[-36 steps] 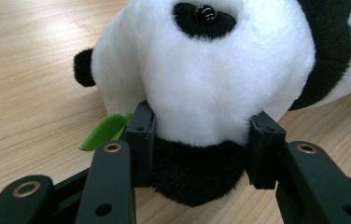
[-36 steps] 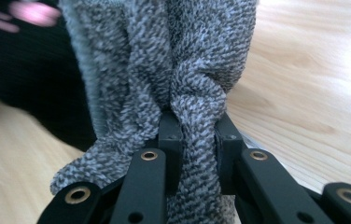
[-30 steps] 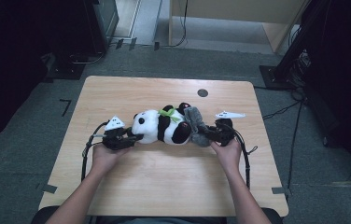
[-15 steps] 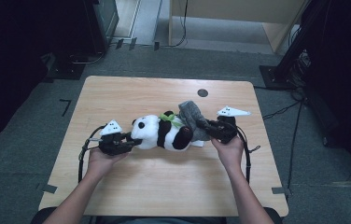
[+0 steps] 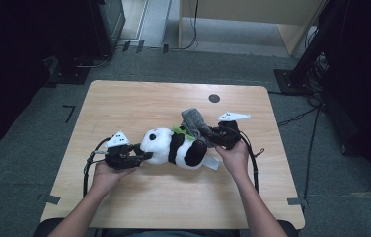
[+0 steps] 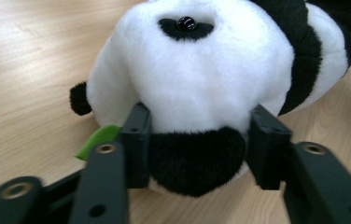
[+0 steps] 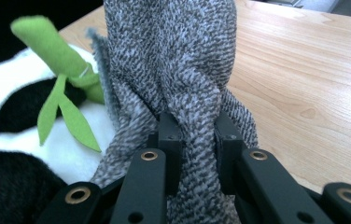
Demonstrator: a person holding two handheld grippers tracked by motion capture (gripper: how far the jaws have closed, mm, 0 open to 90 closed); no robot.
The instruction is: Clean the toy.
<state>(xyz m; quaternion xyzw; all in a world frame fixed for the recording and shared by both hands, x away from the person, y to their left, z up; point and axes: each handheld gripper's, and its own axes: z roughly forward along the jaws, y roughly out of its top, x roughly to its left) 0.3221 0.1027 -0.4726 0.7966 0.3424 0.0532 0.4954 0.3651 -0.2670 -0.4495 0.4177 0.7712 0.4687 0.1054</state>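
Observation:
A black-and-white panda plush (image 5: 173,145) lies on its side mid-table, a green felt bamboo sprig (image 5: 178,131) at its chest. My left gripper (image 5: 144,155) is at its head. In the left gripper view the pads (image 6: 136,135) lie against both sides of the head (image 6: 201,70), with a black patch bulging between them. These jaws have just been opening, and the fur still fills the gap. My right gripper (image 5: 215,138) is shut on a grey knitted cloth (image 5: 193,121). That cloth (image 7: 173,60) stands bunched above the jaws (image 7: 194,135), beside the sprig (image 7: 47,37).
A white tag (image 5: 212,163) sticks out under the panda's body. A dark round hole (image 5: 214,98) sits in the wooden table (image 5: 139,98) near its far edge. Cables loop from both grippers along the table's sides. A wooden cabinet (image 5: 242,19) stands on the floor behind.
The panda has slid a little toward the near edge and now lies more slanted. The grey cloth has lifted and shifted left over the panda's body. Both hands moved slightly with them.

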